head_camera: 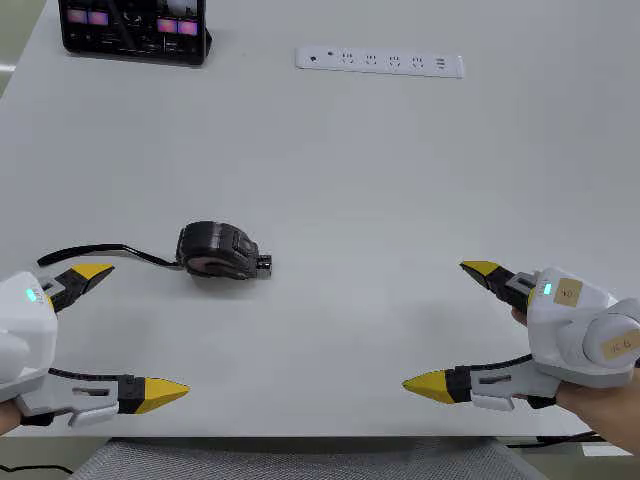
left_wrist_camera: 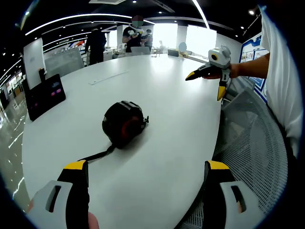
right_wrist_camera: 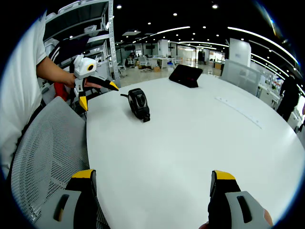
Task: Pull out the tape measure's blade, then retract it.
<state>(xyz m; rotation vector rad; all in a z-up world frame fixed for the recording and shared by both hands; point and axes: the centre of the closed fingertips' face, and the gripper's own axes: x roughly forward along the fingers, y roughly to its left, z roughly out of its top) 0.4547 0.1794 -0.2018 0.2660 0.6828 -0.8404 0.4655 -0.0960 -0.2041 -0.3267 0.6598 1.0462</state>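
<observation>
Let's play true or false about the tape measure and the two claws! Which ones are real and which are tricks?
1. The tape measure lies on the white table. True.
2. The left claw is shut on the tape measure. False: it is open and apart from it.
3. The right claw is open and holds nothing. True.
4. The blade is pulled far out. False: only the blade tip shows at the case.
5. The power strip touches the tape measure. False: it lies far off, near the table's back.
</observation>
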